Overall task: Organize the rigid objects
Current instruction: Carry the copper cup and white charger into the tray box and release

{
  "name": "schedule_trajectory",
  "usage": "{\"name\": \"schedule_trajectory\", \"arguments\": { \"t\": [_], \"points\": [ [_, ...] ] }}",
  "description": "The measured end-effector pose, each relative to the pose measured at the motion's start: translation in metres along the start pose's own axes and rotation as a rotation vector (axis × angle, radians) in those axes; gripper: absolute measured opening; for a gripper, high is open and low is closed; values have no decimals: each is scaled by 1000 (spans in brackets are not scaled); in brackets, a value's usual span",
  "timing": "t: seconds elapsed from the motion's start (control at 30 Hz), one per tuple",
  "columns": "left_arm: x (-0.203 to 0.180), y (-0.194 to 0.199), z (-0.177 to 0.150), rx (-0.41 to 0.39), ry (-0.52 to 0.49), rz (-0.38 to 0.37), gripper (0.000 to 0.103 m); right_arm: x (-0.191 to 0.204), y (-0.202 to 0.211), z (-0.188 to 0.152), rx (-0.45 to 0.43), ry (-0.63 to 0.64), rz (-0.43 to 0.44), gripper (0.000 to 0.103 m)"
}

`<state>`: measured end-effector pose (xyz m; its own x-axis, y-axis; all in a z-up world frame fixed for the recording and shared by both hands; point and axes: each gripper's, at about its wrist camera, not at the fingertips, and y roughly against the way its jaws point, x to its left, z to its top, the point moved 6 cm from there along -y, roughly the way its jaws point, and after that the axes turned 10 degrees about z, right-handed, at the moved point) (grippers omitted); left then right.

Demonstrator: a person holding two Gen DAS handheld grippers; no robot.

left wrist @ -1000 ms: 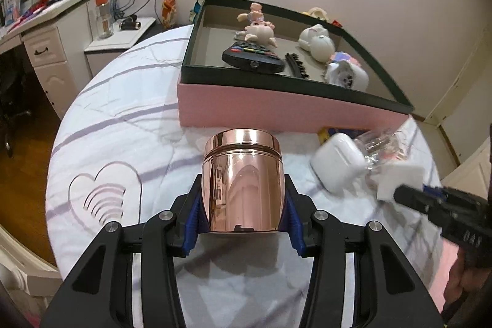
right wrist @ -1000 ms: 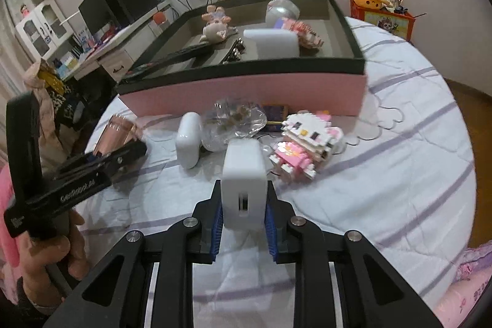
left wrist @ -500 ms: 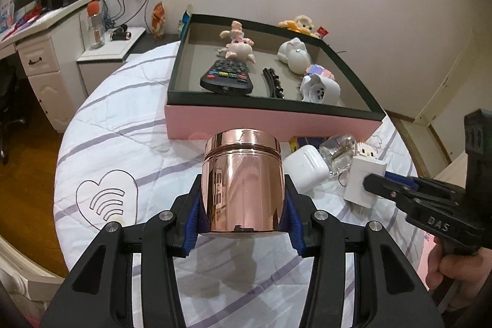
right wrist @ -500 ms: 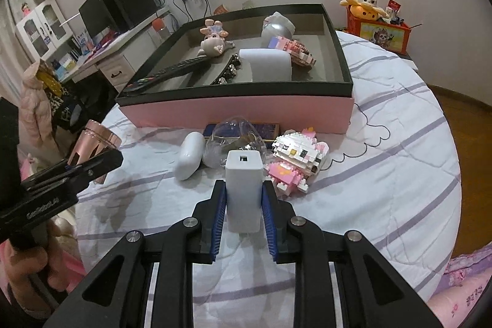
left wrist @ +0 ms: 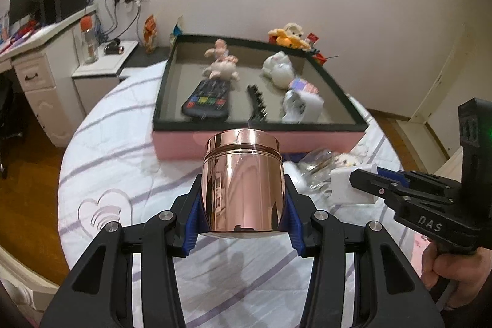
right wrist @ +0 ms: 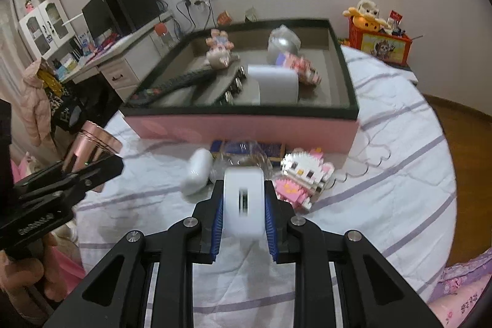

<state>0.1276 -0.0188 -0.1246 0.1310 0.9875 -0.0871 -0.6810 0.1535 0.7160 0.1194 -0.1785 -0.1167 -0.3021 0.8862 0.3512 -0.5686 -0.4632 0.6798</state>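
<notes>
My left gripper (left wrist: pixel 243 214) is shut on a shiny rose-gold metal tin (left wrist: pixel 242 183), held upright above the bed; the tin also shows at the left of the right wrist view (right wrist: pixel 92 143). My right gripper (right wrist: pixel 243 217) is shut on a white charger block (right wrist: pixel 243 202), which also shows in the left wrist view (left wrist: pixel 350 186). Ahead stands the pink box with a dark rim (left wrist: pixel 261 140) (right wrist: pixel 246 125). It holds a remote (left wrist: pixel 207 99), a pig figure (left wrist: pixel 221 66), a black clip, white figures and a white block (right wrist: pixel 278 83).
On the striped white bedcover in front of the box lie a white earbud case (right wrist: pixel 196 171), a clear glass item (right wrist: pixel 243 159), a blue flat pack (right wrist: pixel 246 148) and a pink-white brick kitty (right wrist: pixel 304 177). A desk and nightstand (left wrist: pixel 101 66) stand at the left.
Both grippers have lifted and drawn back with their objects; the box now sits farther off and lower in both views. The right gripper has moved closer to the left one.
</notes>
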Motion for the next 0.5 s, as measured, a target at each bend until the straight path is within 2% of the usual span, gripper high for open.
{"name": "schedule_trajectory", "arguments": {
  "t": [0.23,0.5],
  "points": [
    [-20,5,39,-57,-20,-27,47,-3,22,43,-76,29,-27,23],
    [-35,-5,82,-95,-37,-42,47,-8,29,80,-136,48,-38,23]
  ]
}}
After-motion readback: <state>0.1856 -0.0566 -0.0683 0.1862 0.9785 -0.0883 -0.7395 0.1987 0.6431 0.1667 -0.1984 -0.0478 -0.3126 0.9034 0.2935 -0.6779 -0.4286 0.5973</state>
